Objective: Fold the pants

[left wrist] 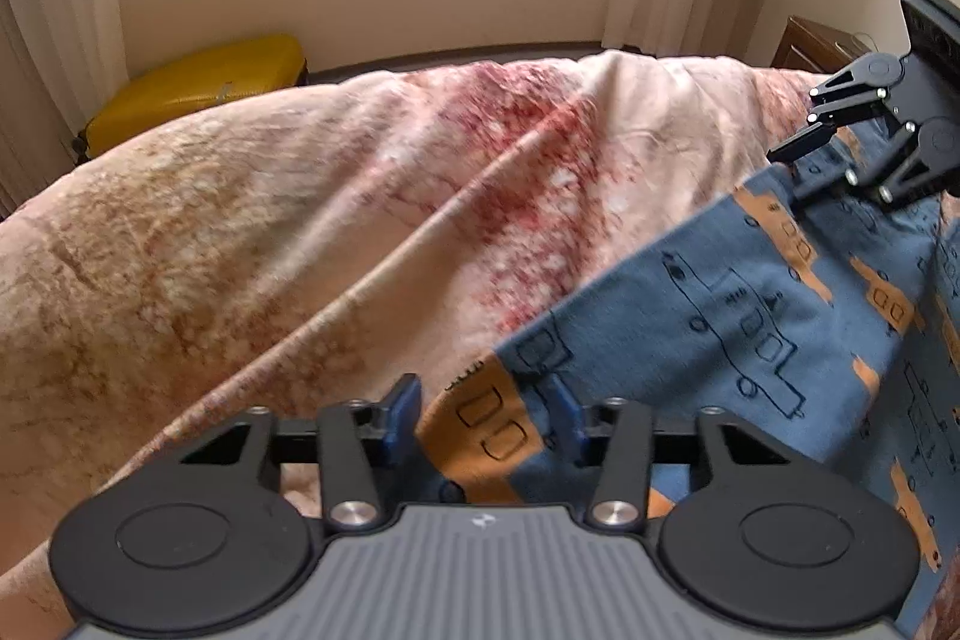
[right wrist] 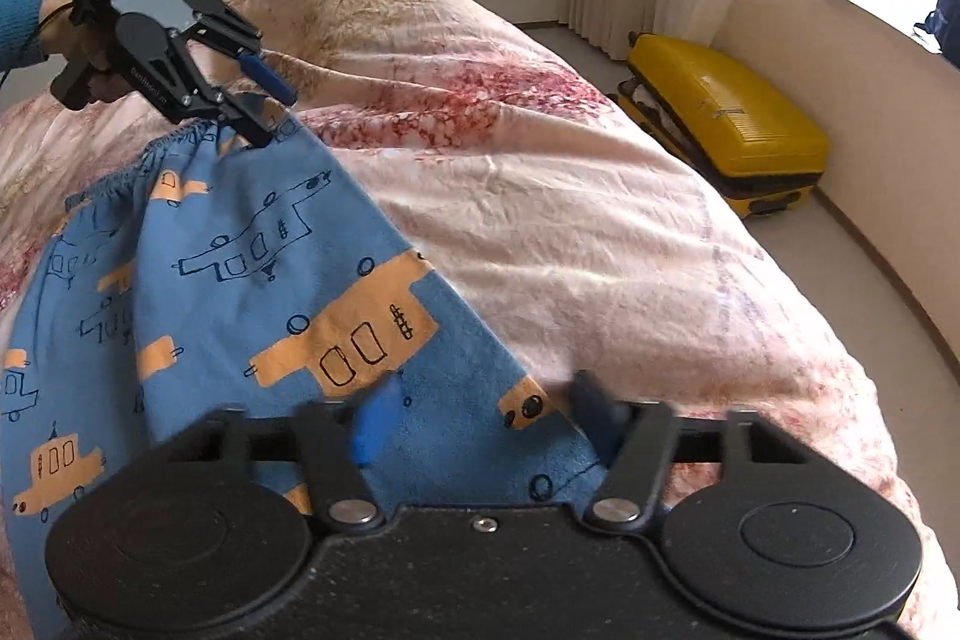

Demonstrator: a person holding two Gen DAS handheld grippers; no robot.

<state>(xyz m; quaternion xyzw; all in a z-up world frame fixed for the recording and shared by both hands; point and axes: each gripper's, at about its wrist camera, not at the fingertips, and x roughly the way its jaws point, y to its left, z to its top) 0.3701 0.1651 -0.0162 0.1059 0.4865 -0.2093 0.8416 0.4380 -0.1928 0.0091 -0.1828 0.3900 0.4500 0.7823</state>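
The blue pants (right wrist: pixel 240 232), printed with orange cars, lie spread on a bed under a pink and red floral bedspread (left wrist: pixel 240 220).

In the left wrist view, the left gripper (left wrist: pixel 486 415) has its jaws about half open. An orange-printed corner of the pants lies between its blue pads, and the cloth looks flat rather than pinched. At the upper right of this view the right gripper (left wrist: pixel 786 172) appears from the side. Its fingers are apart, with the far edge of the pants between them.

The right wrist view shows what the other hides: the gathered elastic waistband, where the left jaws sit, one blue finger raised clear of the cloth. It also shows the hand (right wrist: pixel 90 40) in a blue sleeve (right wrist: pixel 21 22) that holds that tool. Here the right gripper's own pads are blurred, with the hem corner of the pants lying between them.

A yellow suitcase (right wrist: pixel 726 124) lies on the floor by the wall, its lid slightly ajar in the right wrist view.
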